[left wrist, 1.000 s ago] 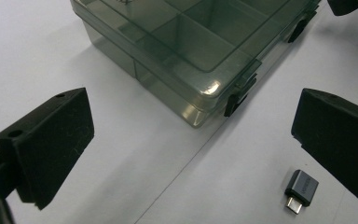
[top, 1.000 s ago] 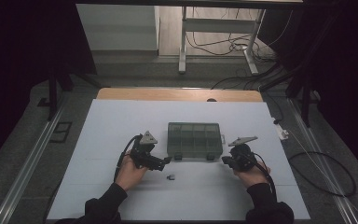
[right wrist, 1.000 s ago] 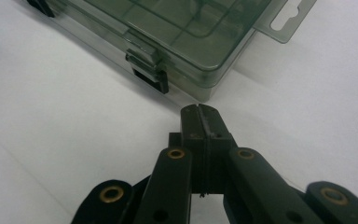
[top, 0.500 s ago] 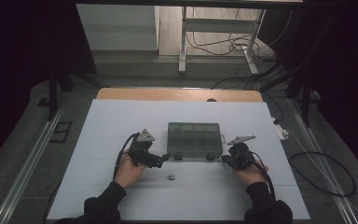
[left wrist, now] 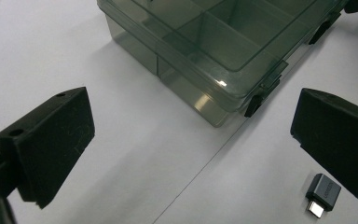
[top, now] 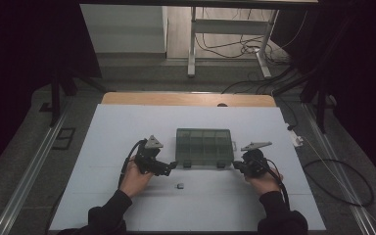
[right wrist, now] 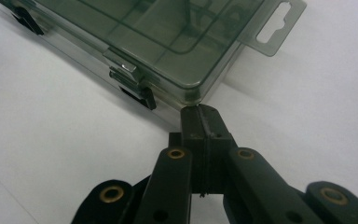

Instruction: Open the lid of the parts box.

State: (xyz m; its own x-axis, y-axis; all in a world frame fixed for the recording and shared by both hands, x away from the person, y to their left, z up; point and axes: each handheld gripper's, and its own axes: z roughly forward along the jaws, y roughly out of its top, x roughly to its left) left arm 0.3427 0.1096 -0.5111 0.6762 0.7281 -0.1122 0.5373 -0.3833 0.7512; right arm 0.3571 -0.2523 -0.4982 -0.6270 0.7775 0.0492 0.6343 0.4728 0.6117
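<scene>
A translucent grey compartment box point(top: 204, 148) lay shut at the middle of the white table point(top: 103, 127), between the two grippers. The left gripper point(top: 173, 166) hovered with jaws spread wide beside the box's near left corner, a small grey USB adapter point(left wrist: 323, 194) lying just by one jaw. The right gripper point(right wrist: 201, 116), jaws pressed together on nothing, touched its tip to the box's near right corner.

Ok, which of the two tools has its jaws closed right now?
The right tool: its jaws are pressed together, tips at the near corner of the green compartment box. The left tool stands wide open beside the small adapter.
</scene>
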